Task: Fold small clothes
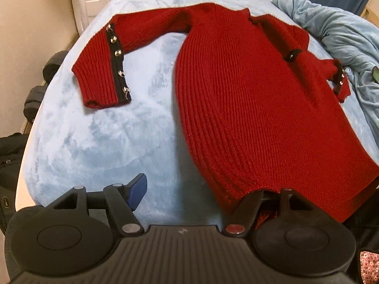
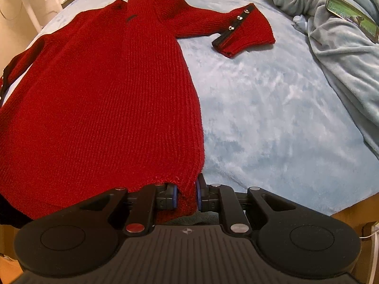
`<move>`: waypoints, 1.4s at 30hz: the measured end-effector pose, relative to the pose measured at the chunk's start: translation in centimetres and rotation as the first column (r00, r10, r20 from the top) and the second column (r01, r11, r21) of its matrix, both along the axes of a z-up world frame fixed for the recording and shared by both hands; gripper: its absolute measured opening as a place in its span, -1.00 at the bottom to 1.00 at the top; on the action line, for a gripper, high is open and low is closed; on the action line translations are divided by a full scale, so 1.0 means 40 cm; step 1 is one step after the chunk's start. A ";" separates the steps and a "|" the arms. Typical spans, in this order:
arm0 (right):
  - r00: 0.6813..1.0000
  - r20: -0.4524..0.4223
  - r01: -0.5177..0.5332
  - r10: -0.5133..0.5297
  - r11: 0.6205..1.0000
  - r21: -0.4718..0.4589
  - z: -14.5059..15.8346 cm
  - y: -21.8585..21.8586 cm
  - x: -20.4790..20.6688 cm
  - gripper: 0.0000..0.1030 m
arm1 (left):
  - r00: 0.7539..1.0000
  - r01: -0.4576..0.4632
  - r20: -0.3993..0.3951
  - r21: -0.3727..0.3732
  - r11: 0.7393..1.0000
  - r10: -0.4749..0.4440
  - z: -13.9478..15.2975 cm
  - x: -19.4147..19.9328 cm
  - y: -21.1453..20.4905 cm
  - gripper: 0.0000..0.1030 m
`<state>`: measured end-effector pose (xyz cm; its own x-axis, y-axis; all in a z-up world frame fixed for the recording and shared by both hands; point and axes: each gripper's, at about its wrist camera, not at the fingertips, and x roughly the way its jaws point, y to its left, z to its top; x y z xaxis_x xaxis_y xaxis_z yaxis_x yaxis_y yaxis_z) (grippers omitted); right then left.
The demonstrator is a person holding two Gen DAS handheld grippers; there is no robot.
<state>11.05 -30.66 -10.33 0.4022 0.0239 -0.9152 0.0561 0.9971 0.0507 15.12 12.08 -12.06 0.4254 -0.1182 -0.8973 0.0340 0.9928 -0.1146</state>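
Observation:
A red ribbed knit sweater dress (image 1: 248, 94) lies flat on a light blue fleece bed cover (image 1: 106, 130), sleeves spread, with black button strips on the cuffs. My left gripper (image 1: 201, 189) is open at the hem's left corner; its left pad (image 1: 137, 190) shows over the cover and its right finger is hidden under the hem. In the right wrist view the dress (image 2: 106, 82) fills the left half. My right gripper (image 2: 186, 195) is shut on the hem's right corner, with cloth pinched between the blue pads.
A crumpled light blue blanket (image 2: 331, 35) is piled at the bed's right side with a phone (image 2: 350, 15) on it. Black dumbbells (image 1: 45, 75) and a white fan stand (image 2: 30, 7) are beside the bed's left edge.

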 end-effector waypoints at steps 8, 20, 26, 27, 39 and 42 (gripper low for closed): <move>1.000 -0.011 0.017 -0.017 1.000 0.002 -0.009 -0.005 0.005 -0.70 | 1.000 0.004 -0.026 0.046 0.999 -0.003 -0.024 0.007 -0.019 0.60; 0.989 0.017 -0.140 0.144 0.980 -0.139 0.046 0.030 -0.033 -0.73 | 0.990 0.115 0.041 0.311 0.943 -0.134 0.051 -0.067 -0.035 -0.94; 0.984 0.015 -0.172 0.175 0.976 -0.133 0.062 0.045 -0.083 -0.74 | 0.988 0.117 0.051 0.370 0.922 -0.146 0.058 -0.095 -0.012 -0.93; 0.986 0.000 -0.165 0.166 0.980 -0.110 0.037 0.040 -0.089 -0.73 | 0.989 0.120 0.032 0.372 0.921 -0.142 0.036 -0.092 -0.011 -0.93; 0.995 0.090 -0.042 0.039 0.998 0.041 0.122 -0.063 -0.040 -0.13 | 0.974 0.000 0.207 0.385 0.923 -0.086 0.137 -0.115 0.039 1.00; 0.973 0.217 0.082 -0.076 0.997 -0.017 0.134 -0.112 0.068 0.07 | 0.962 -0.071 0.273 0.305 0.950 -0.016 0.182 -0.062 0.013 0.99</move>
